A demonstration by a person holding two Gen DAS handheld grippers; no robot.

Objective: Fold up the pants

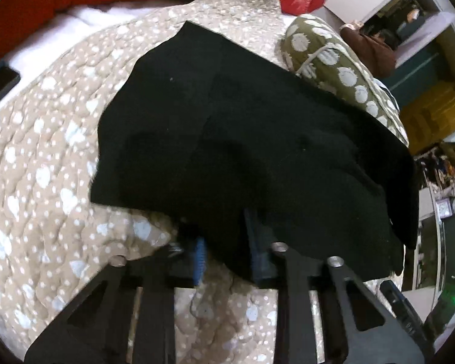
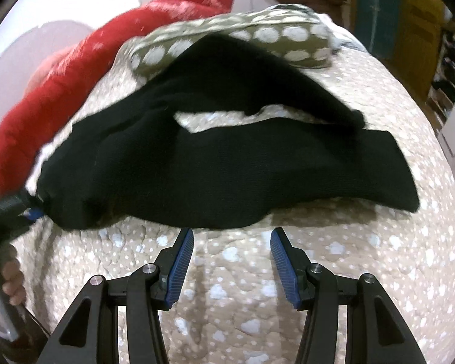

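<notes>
The black pants [image 1: 242, 139] are spread across the middle of the left wrist view, on a beige quilt [image 1: 45, 157] dotted with white. Their near edge is draped over the left gripper [image 1: 227, 251] at the lower centre of the frame, and cloth is clamped between its blue-padded fingers [image 1: 200, 257].

In the right wrist view the pants [image 2: 227, 170] fill the centre, bunched and partly doubled over, with a patch of quilt [image 2: 348, 273] seen through a gap in the fabric. The right gripper [image 2: 232, 261] is seen at the bottom centre, its jaws held wide apart with nothing between them, just short of the near hem. The left gripper [image 2: 30, 212] is glimpsed at the left edge, closed on a corner of the pants.

An olive pillow [image 2: 257, 39] with white dots is partly covered by the far edge of the pants, at the top centre. A red blanket [image 2: 75, 75] is seen at the upper left.
</notes>
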